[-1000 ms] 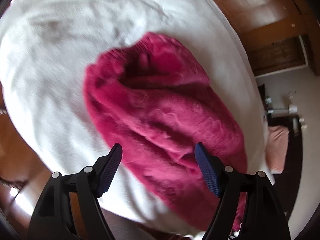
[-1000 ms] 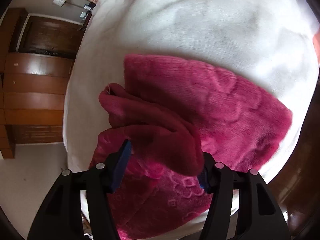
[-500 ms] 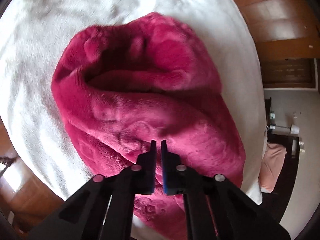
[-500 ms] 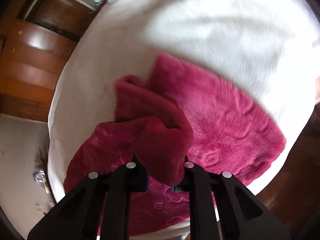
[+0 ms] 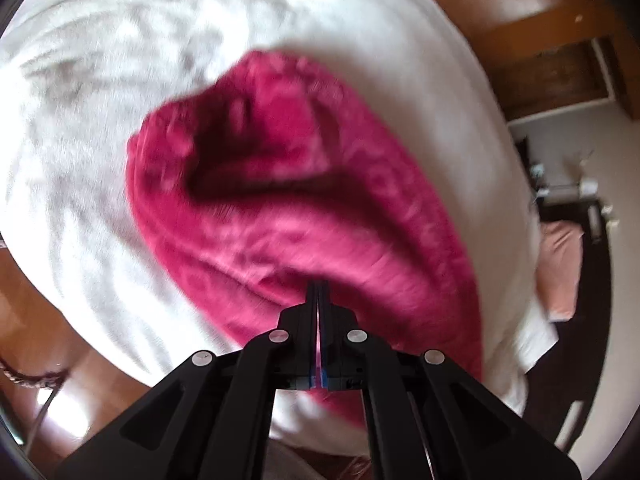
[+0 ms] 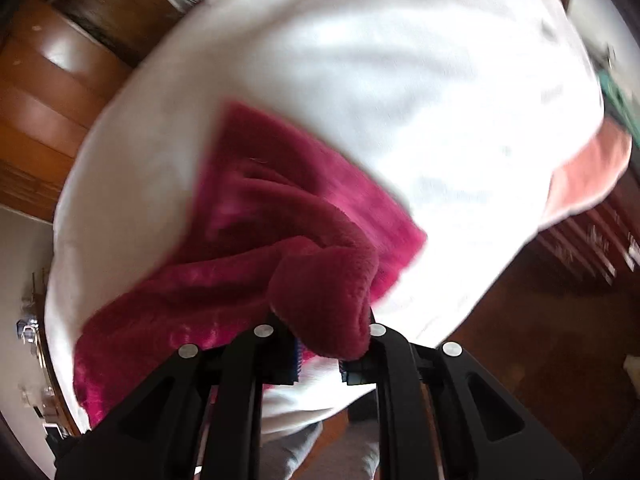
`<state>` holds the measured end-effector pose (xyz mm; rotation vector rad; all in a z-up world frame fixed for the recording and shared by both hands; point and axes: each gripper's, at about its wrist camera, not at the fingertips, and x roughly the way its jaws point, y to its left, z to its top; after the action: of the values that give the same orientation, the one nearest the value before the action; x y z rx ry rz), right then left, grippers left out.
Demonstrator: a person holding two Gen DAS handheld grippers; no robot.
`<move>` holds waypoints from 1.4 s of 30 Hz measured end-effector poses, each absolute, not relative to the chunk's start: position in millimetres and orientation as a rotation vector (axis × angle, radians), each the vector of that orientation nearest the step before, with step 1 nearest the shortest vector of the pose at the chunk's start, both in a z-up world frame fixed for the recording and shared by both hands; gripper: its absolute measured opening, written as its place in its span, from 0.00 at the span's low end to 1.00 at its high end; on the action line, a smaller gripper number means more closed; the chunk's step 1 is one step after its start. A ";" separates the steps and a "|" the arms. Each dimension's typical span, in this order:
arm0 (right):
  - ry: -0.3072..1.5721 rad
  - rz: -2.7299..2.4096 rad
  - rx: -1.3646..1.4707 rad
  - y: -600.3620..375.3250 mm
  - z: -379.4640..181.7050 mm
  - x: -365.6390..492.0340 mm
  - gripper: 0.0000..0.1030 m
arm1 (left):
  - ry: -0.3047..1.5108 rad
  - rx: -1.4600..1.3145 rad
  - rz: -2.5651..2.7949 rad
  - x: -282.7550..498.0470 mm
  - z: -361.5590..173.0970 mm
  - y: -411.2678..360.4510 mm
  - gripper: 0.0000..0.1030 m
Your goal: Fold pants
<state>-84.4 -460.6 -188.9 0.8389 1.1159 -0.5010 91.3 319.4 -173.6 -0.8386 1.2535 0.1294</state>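
Note:
The pants (image 5: 304, 208) are fuzzy magenta fleece lying bunched on a white blanket (image 5: 100, 100). In the left wrist view my left gripper (image 5: 318, 286) is shut on a near edge of the pants, jaws pressed together with a thin strip of fabric between them. In the right wrist view the pants (image 6: 248, 240) spread left and away, and my right gripper (image 6: 326, 338) is shut on a thick rolled fold of them (image 6: 324, 304), lifted above the blanket. The fold hides the fingertips.
The white blanket (image 6: 400, 80) covers a bed with wooden floor (image 6: 540, 340) around it. Wooden cabinets (image 5: 540, 32) stand at the far right. A pink pillow (image 6: 588, 172) lies at the bed's right edge; another pink cushion (image 5: 560, 264) lies beyond the bed.
Both grippers went from open to shut on the pants. They have since lifted and pulled the fabric toward me, and the views are blurred by motion.

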 end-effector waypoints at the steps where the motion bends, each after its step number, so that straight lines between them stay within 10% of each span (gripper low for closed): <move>1: 1.135 -0.499 0.833 -459.5 -197.4 -82.4 0.14 | 1.273 -0.845 0.132 91.9 -182.2 316.4 0.00; 3: 1.149 -0.512 0.811 -458.0 -205.6 -79.8 0.20 | 1.297 -0.862 0.140 90.2 -196.4 313.1 0.04; 7: 1.166 -0.522 0.702 -453.2 -193.5 -72.6 0.31 | 1.235 -0.902 0.158 89.2 -211.9 305.0 0.62; 23: 1.170 -0.353 0.379 -435.4 -163.7 -5.0 0.44 | 1.210 -0.983 0.201 116.7 -239.7 281.3 0.67; 28: 1.189 -0.355 0.317 -428.5 -169.8 13.1 0.14 | 1.206 -1.024 0.198 120.1 -241.9 274.1 0.65; 33: 1.039 -0.480 0.348 -451.0 -134.4 6.1 0.07 | 1.255 -1.028 0.129 129.7 -244.3 261.4 0.32; 42: 1.084 -0.525 0.150 -443.2 -154.1 41.8 0.14 | 1.245 -1.056 0.158 119.0 -247.3 271.4 0.37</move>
<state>41.8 -443.2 -154.1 0.1499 1.0843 -0.5251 119.0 271.4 -247.3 -1.0558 1.2447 0.1584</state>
